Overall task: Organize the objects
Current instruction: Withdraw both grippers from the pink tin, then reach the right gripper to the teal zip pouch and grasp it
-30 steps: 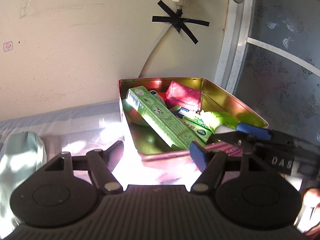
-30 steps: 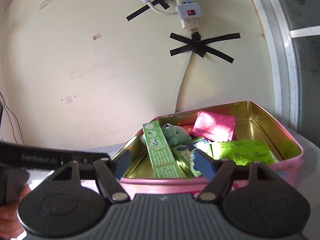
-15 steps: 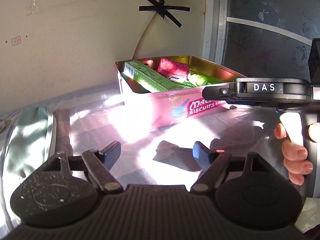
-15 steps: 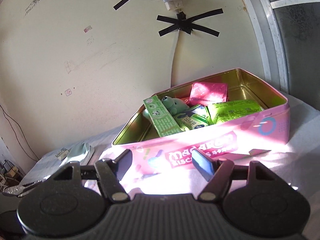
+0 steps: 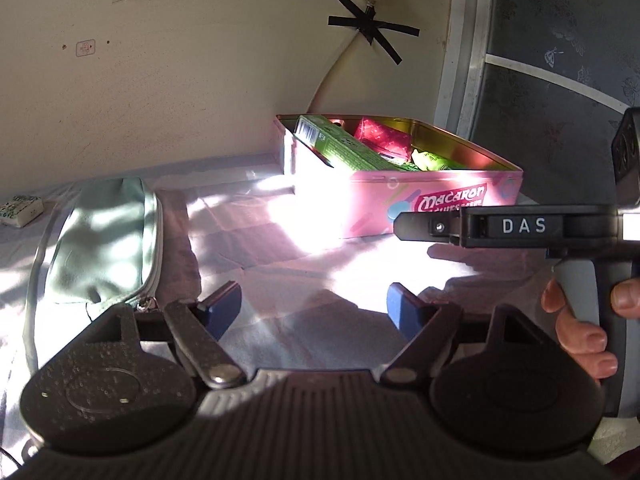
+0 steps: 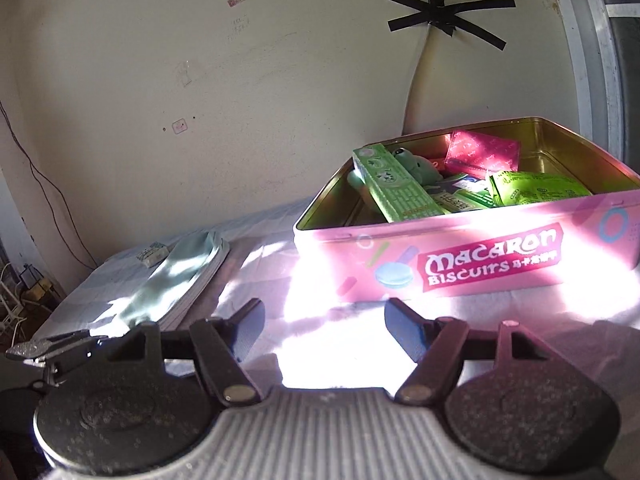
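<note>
A pink Macaron Biscuits tin (image 5: 360, 208) (image 6: 340, 256) stands open on the pale cloth by the wall. Inside lie a long green box (image 5: 344, 152) (image 6: 396, 192), a red packet (image 5: 384, 138) (image 6: 482, 154), a green packet (image 6: 536, 190) and a green plush toy (image 6: 416, 168). My left gripper (image 5: 314, 308) is open and empty over bare cloth, well short of the tin. My right gripper (image 6: 324, 320) is also open and empty, just in front of the tin's printed wall.
A pale green zip pouch (image 5: 104, 240) (image 6: 176, 276) lies left of the tin, with a small white packet (image 5: 20, 210) (image 6: 152, 252) beyond it. A hand (image 5: 580, 320) holds the other tool's handle at right in the left wrist view. A glass door frame stands behind the tin.
Both grippers have drawn back from over the tin, so it now sits farther off on the cloth. The left jaws have spread a little wider.
</note>
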`<action>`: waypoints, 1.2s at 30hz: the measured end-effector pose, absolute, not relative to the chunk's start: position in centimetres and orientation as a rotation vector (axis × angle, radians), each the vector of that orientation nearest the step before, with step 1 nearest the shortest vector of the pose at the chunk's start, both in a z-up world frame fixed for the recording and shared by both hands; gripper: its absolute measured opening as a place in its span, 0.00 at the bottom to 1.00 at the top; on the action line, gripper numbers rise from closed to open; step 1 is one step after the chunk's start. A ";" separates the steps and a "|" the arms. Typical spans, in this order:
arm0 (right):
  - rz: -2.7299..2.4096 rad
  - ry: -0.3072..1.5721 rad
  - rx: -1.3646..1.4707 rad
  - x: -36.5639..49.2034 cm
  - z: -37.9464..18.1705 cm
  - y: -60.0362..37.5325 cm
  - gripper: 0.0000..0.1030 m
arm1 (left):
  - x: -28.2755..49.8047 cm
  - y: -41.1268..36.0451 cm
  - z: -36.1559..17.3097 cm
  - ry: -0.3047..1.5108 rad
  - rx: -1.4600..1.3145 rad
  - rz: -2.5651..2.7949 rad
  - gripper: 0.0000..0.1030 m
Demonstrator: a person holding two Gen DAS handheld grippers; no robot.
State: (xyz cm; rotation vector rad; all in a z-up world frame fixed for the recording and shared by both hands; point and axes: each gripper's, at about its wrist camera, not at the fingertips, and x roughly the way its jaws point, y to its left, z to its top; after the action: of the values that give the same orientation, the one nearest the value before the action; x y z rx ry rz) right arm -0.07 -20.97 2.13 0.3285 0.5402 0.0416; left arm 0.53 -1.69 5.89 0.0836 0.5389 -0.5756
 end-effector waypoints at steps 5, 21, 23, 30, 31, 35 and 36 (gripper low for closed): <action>0.078 0.573 0.309 0.5 1.4 -19.5 0.67 | 0.5 -0.5 5.5 0.545 0.062 -0.556 0.81; 0.128 0.634 0.283 1.6 0.3 -17.3 0.67 | 0.2 2.0 5.8 0.527 0.004 -0.554 0.81; 0.138 0.639 0.279 1.7 0.3 -17.0 0.67 | 0.1 2.5 6.0 0.519 -0.004 -0.552 0.81; 0.210 0.657 0.289 3.1 0.4 -15.5 0.67 | 0.3 5.1 7.1 0.495 -0.059 -0.503 0.81; 0.222 0.658 0.285 3.4 0.4 -15.2 0.67 | 0.4 5.6 7.3 0.488 -0.072 -0.491 0.81; 0.269 0.663 0.271 4.2 0.5 -13.9 0.66 | 0.8 8.2 8.3 0.456 -0.132 -0.412 0.82; 0.278 0.665 0.271 4.3 0.5 -13.7 0.66 | 0.9 8.9 8.4 0.451 -0.144 -0.388 0.82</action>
State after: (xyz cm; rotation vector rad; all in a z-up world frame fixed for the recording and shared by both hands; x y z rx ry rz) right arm 4.31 -13.74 0.53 0.2708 0.6651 0.2784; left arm 0.92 8.87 8.44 -0.1444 0.4506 -0.3882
